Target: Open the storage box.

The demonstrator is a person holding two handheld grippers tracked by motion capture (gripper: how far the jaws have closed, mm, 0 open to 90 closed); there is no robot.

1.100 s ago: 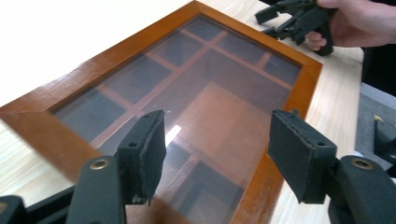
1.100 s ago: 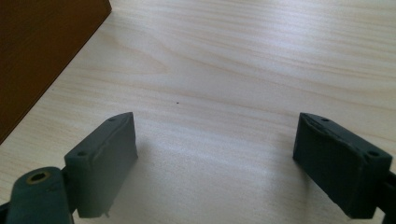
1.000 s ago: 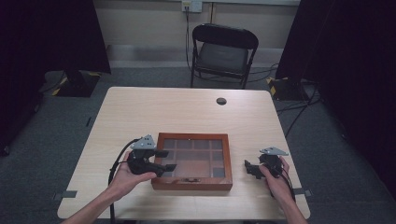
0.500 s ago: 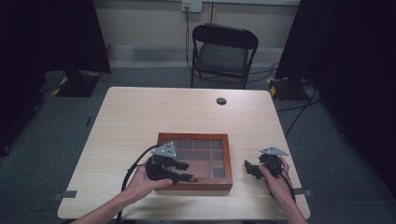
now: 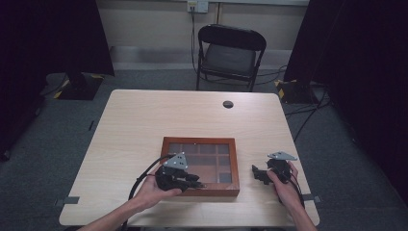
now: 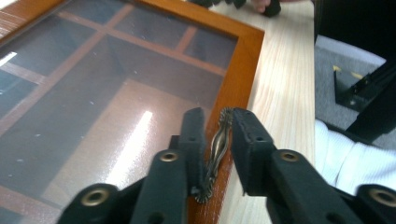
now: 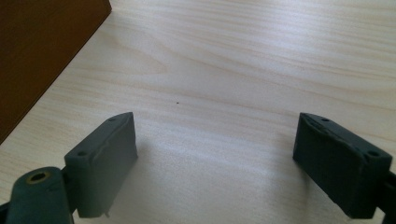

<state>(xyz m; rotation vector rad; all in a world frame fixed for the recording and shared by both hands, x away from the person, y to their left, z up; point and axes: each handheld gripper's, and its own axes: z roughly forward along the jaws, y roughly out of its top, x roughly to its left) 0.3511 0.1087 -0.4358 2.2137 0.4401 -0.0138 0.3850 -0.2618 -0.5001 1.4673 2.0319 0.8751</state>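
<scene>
A wooden box [image 5: 199, 140] with a glass lid divided into panes lies on the table near its front edge. On the lid's front rail [image 6: 243, 79] sits a small wavy brass handle [image 6: 217, 144]. My left gripper [image 5: 197, 184] [image 6: 218, 126] reaches over that front rail. Its jaws have just been closing, and the handle now stands pinched between the two pads. My right gripper [image 5: 255, 172] [image 7: 215, 154] rests on the bare tabletop to the right of the box, jaws wide apart with nothing between them.
A small black round cap [image 5: 228, 104] sits at the table's far side. A black folding chair [image 5: 231, 48] stands behind the table. The box's brown side wall [image 7: 42, 51] is close to my right gripper. The table's front edge [image 5: 192, 224] runs just below both hands.
The left gripper has moved right from the box's left front corner to its front rail and lower, and its jaws have narrowed around the handle. The right gripper has stayed put.
</scene>
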